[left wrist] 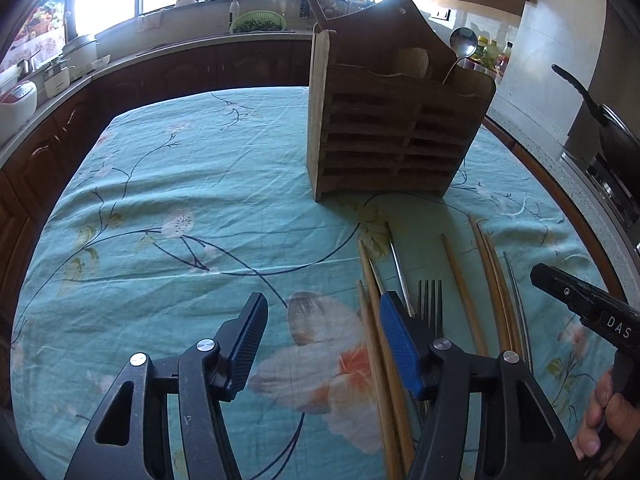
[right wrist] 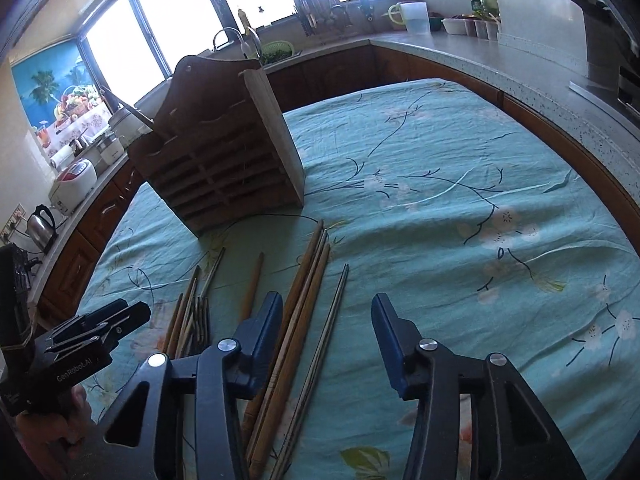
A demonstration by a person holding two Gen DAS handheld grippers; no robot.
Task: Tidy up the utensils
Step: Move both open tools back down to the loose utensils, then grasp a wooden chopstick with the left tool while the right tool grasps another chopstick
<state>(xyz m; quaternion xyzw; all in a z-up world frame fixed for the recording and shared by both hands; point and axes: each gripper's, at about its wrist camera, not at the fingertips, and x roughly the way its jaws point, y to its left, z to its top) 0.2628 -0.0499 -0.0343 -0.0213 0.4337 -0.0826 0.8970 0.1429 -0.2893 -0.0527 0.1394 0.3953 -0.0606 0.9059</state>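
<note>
A slatted wooden utensil holder (left wrist: 396,132) (right wrist: 224,152) stands on the teal floral tablecloth (left wrist: 160,200), with a metal spoon (left wrist: 463,42) upright in it. In front of it lie wooden chopsticks (left wrist: 460,280) (right wrist: 304,280), thin metal chopsticks (left wrist: 516,292) (right wrist: 332,320) and a fork (left wrist: 430,304) (right wrist: 200,320). My left gripper (left wrist: 326,308) is open low over the cloth; two wooden chopsticks run just inside its right finger and the fork lies beyond that finger. My right gripper (right wrist: 326,308) is open above the wooden and metal chopsticks, its pads clear of them.
Kitchen counters with dark wooden cabinets ring the table. A black-handled pan (left wrist: 600,120) sits on the right counter; a kettle (right wrist: 40,220) and a rice cooker (right wrist: 76,184) sit on the left one. A hand (left wrist: 608,420) holds the other gripper's handle.
</note>
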